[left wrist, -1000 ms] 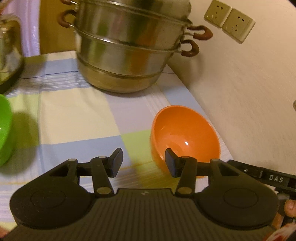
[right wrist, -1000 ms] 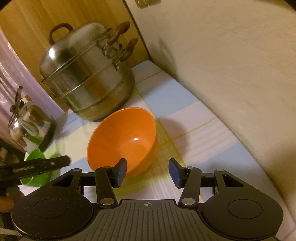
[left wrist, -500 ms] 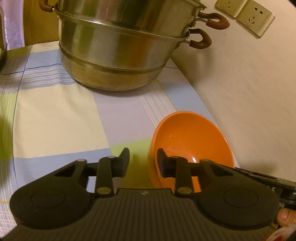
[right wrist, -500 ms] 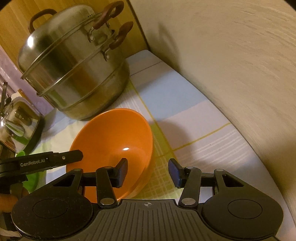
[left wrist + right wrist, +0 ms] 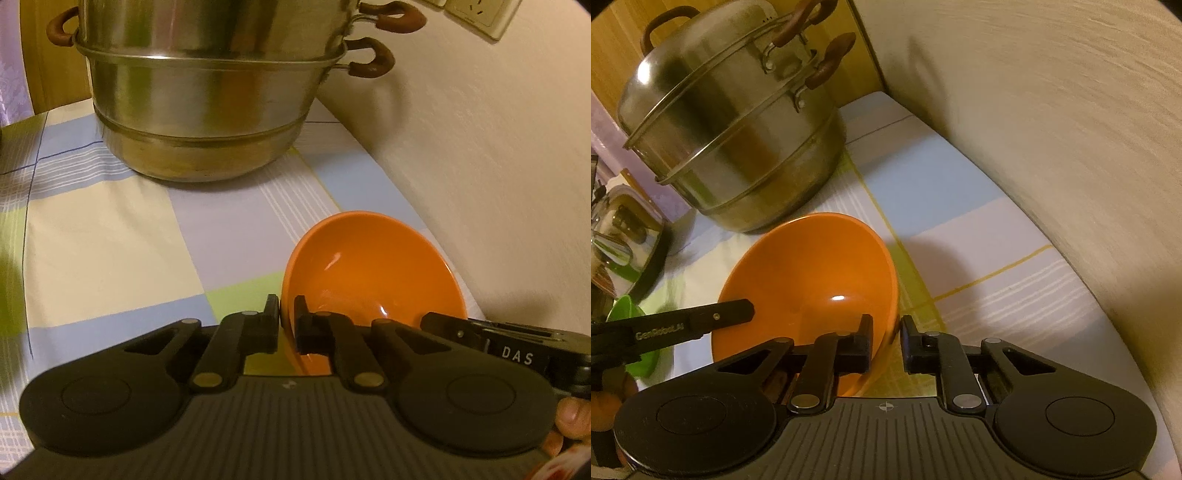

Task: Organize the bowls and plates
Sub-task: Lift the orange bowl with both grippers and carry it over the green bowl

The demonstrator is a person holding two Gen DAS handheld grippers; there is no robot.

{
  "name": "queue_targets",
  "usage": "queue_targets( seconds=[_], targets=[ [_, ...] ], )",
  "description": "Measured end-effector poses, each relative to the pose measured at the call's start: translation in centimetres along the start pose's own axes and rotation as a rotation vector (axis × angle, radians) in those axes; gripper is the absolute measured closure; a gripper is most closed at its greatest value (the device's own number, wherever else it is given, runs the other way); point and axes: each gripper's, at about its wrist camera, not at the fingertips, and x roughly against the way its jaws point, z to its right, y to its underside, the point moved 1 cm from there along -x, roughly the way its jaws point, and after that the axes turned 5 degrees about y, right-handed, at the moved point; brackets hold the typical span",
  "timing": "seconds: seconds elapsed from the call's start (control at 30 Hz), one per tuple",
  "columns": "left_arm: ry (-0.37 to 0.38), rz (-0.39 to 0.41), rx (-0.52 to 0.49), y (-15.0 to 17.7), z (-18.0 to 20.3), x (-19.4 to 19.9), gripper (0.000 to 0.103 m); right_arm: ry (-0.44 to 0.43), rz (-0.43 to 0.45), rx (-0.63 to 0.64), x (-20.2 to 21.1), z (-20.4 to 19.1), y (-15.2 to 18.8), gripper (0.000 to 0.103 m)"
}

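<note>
An orange bowl [image 5: 373, 269] sits on the checked tablecloth near the wall. My left gripper [image 5: 286, 317] is shut on its left rim, one finger inside and one outside. In the right wrist view the same orange bowl [image 5: 812, 280] is straddled at its right rim by my right gripper [image 5: 886, 339], one finger inside and one outside, with a small gap still showing on the outer side. A green bowl [image 5: 628, 317] sits at the left, partly hidden behind the left gripper's body.
A large two-tier steel steamer pot [image 5: 207, 92] stands behind the bowl. A glass-lidded pot [image 5: 620, 236] is at the left. The wall [image 5: 498, 166] runs close along the right, with a socket [image 5: 480, 14] up high.
Both grippers moved forward onto the orange bowl's rim. The left gripper closed on the left rim. The right gripper narrowed around the right rim.
</note>
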Motion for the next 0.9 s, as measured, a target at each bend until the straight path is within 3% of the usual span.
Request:
queue_targets(
  seconds=[0.2,0.47,0.9],
  targets=[
    [-0.013,0.011,0.003,0.6,1.0,2.4,0.097,-0.019,0.007,0.005,2.2,-0.2,0.3,0.090],
    [-0.016,0.050,0.021,1.7,2.0,8.9,0.097,-0.045,0.027,0.039,8.1,-2.1,0.7,0.091],
    [-0.043,0.079,0.059,6.2,3.6,18.8,0.097,-0.094,0.032,0.081,17.1,-5.4,4.6,0.090]
  ],
)
